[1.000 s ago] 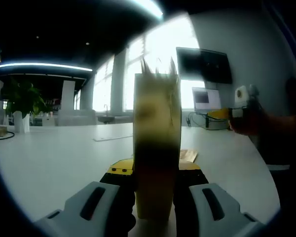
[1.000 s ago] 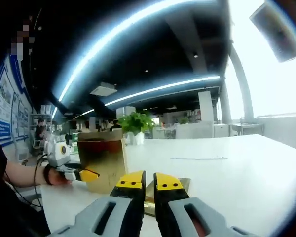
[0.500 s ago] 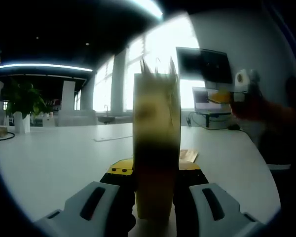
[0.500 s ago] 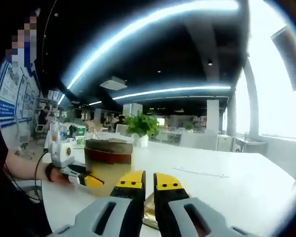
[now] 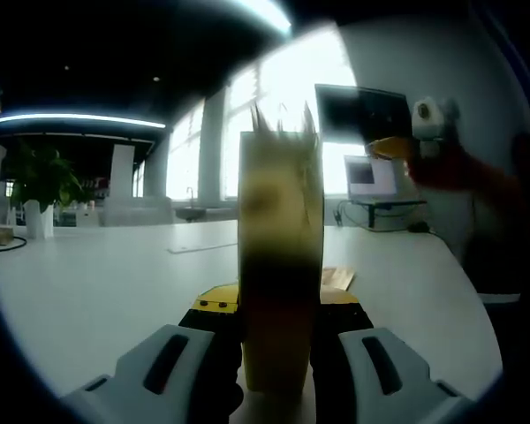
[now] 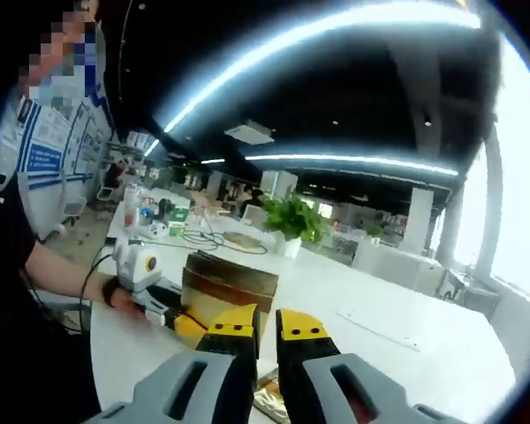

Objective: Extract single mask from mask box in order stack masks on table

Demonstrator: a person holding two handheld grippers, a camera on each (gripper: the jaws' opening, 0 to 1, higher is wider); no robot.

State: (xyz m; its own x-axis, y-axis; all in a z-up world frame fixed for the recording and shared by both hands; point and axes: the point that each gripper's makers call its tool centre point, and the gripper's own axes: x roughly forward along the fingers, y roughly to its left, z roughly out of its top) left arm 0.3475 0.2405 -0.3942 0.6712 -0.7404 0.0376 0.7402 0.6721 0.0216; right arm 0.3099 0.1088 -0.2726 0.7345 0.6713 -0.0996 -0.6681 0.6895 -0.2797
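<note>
The mask box (image 5: 280,256) is being clamped upright between the left gripper's (image 5: 276,329) jaws on the white table (image 5: 97,283). Beyond the box, bright windows (image 5: 287,106) are being seen. The right gripper (image 6: 265,329) is being held above the box, jaws nearly closed, contents indiscernible.

We're in a big open-plan office: long ceiling light strips (image 6: 336,35) overhead, a broad white counter (image 5: 97,283) running back to tall bright windows (image 5: 283,115), a wall screen (image 5: 364,115) with a monitor (image 5: 367,177) below it, a potted plant (image 6: 291,221), posters (image 6: 53,150) on the wall.
</note>
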